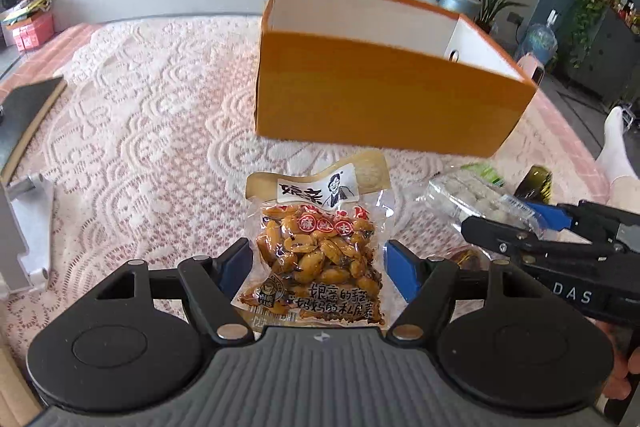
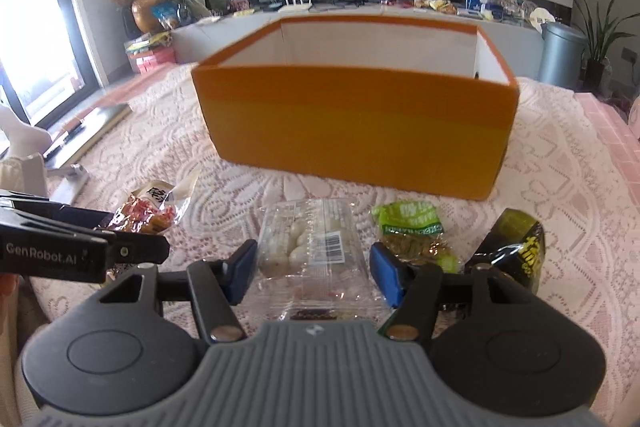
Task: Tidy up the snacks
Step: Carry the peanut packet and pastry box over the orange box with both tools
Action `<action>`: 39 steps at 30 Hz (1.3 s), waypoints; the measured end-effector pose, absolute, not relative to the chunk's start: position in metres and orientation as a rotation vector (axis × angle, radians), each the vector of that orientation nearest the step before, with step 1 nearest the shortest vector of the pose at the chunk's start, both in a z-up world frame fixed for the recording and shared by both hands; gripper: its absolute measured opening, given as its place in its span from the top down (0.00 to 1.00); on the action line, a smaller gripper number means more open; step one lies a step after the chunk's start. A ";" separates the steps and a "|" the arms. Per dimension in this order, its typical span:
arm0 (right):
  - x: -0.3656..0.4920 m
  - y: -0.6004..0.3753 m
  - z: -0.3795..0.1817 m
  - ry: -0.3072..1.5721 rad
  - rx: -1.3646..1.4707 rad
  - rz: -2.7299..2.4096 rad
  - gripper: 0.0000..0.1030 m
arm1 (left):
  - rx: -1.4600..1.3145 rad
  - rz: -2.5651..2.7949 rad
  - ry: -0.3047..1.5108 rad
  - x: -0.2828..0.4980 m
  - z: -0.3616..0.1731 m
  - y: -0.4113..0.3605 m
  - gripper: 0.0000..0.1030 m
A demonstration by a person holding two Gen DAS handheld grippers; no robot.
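Snacks lie on the lace-covered bench (image 2: 560,187), all on the near side of the open orange cardboard box (image 2: 352,131). We hold the left tool (image 1: 318,263) wide open astride the clear pouch of brown peanuts (image 1: 320,251), gripping nothing; its long axis runs toward the box. Our right tool (image 2: 312,267) is equally spread around the clear tray pack of white sweets (image 2: 312,239), also empty. Each tool looks nearest its own packet.

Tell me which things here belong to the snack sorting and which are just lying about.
Job: orange box; peanut packet; clear packet of white pieces; green packet; dark packet.
Lying about: silver bracket; dark board.
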State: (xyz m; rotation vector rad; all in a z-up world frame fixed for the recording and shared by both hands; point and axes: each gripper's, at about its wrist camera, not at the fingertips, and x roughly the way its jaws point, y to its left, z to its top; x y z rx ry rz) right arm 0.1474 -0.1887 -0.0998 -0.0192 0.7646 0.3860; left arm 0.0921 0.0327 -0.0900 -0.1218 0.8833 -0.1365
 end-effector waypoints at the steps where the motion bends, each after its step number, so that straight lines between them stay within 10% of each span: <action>1: 0.145 -0.191 -0.096 0.758 -0.013 0.386 0.42 | -0.119 -0.135 0.873 0.090 -0.085 0.032 0.20; 24: 0.170 -0.244 0.015 0.616 0.025 0.370 0.42 | -0.015 -0.299 0.789 0.160 0.021 -0.008 0.20; 39: 0.312 -0.229 0.004 0.738 -0.160 0.362 0.42 | 0.044 -0.348 0.936 0.293 -0.007 -0.031 0.19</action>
